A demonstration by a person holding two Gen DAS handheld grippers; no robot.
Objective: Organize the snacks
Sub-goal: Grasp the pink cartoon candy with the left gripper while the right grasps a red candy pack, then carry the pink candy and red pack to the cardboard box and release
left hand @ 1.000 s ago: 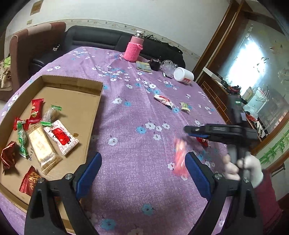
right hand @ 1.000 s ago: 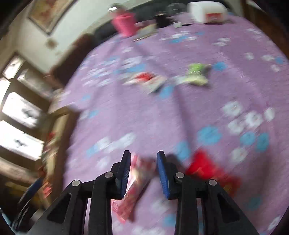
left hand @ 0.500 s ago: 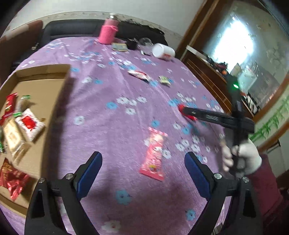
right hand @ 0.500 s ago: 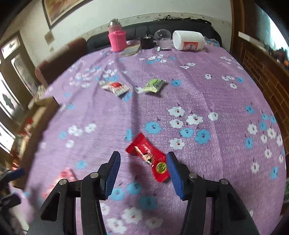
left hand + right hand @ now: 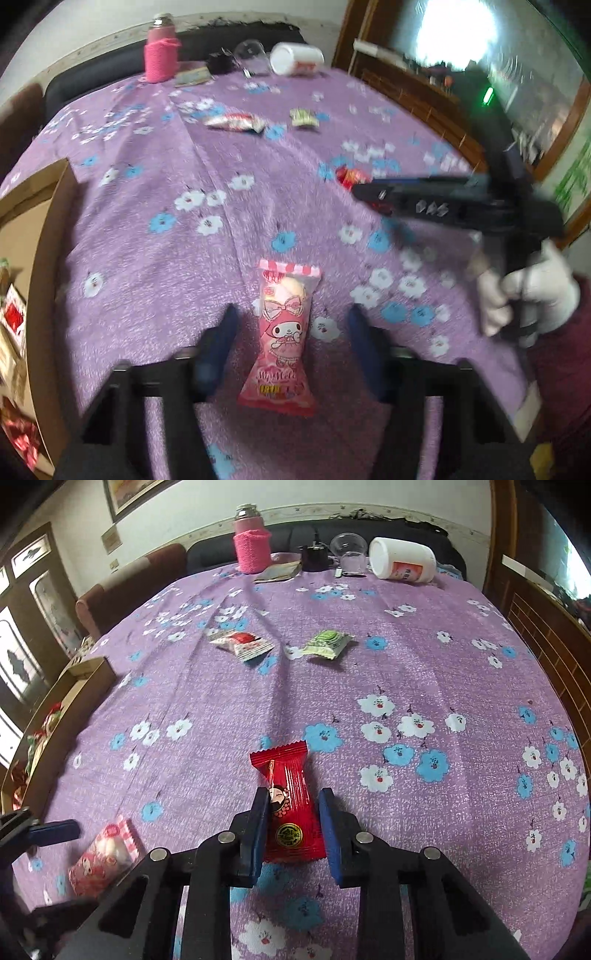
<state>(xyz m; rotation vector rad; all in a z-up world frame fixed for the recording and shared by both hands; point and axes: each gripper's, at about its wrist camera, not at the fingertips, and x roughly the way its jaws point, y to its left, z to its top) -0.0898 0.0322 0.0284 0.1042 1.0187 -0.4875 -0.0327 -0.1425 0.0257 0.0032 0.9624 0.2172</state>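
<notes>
A pink My Melody snack packet lies flat on the purple flowered tablecloth, between the open jaws of my left gripper; it also shows in the right wrist view. A red candy packet lies between the jaws of my right gripper, which stand close on either side of it and do not pinch it. A red-and-white packet and a green packet lie farther back. The cardboard box with several snacks stands at the left.
A pink-sleeved bottle, a dark cup, a clear glass and a white jar on its side stand at the table's far edge. A sofa is behind the table. A wooden cabinet is at the right.
My right gripper let the pink packet fall and moved over to the red packet, its jaws narrowing around it. My left gripper moved down to the pink packet and narrowed.
</notes>
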